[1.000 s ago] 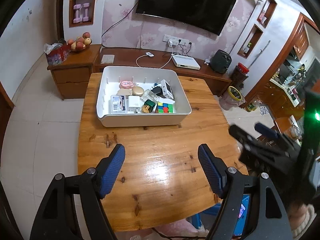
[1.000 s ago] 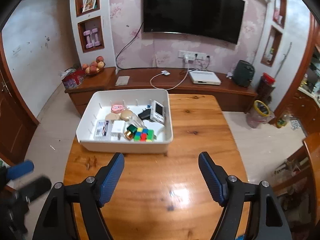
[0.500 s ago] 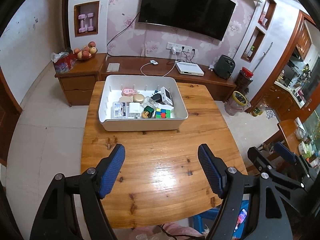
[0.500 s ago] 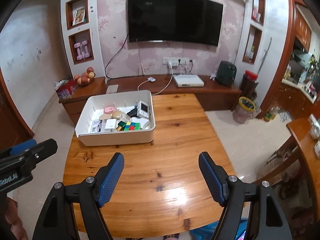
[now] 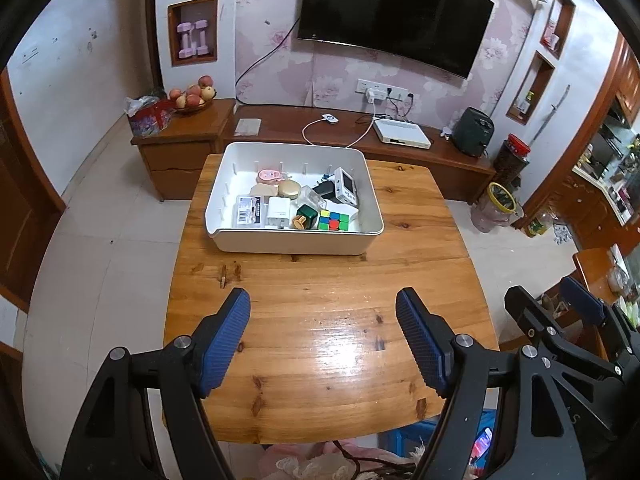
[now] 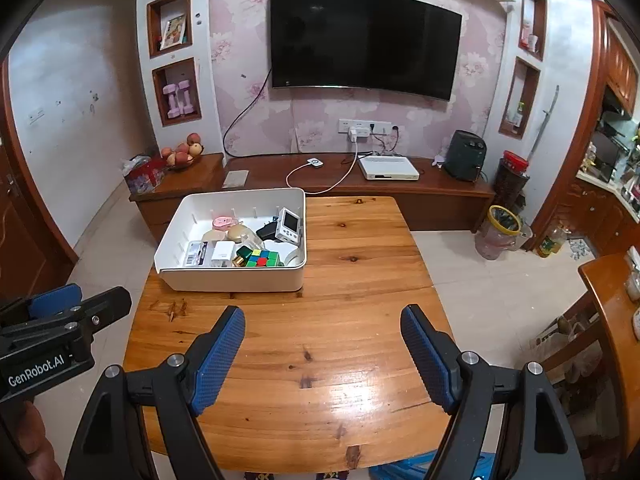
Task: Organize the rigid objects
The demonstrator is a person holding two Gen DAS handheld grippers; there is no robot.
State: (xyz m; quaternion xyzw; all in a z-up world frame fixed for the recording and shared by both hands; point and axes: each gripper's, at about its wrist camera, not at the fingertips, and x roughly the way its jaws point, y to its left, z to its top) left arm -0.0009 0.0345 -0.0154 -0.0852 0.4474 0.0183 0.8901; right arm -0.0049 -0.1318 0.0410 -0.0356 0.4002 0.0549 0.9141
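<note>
Where ribbed pads (image 5: 224, 338) gape (rectangular): glossy table (image 5: 320, 288).

Legible text: one brand mark only.

"GenRobot.AI" in white letters stands on the black body of the left gripper (image 6: 60, 312), seen at the lower left edge of the right wrist view. The barcode label on the small clear case (image 5: 250, 211) in the white bin (image 5: 294, 245) carries print too small to read. The grey device with a screen (image 5: 345, 186) in the same bin shows no readable characters. The picture book (image 6: 174, 31) in the wall niche has a cover too blurred to read.
</note>
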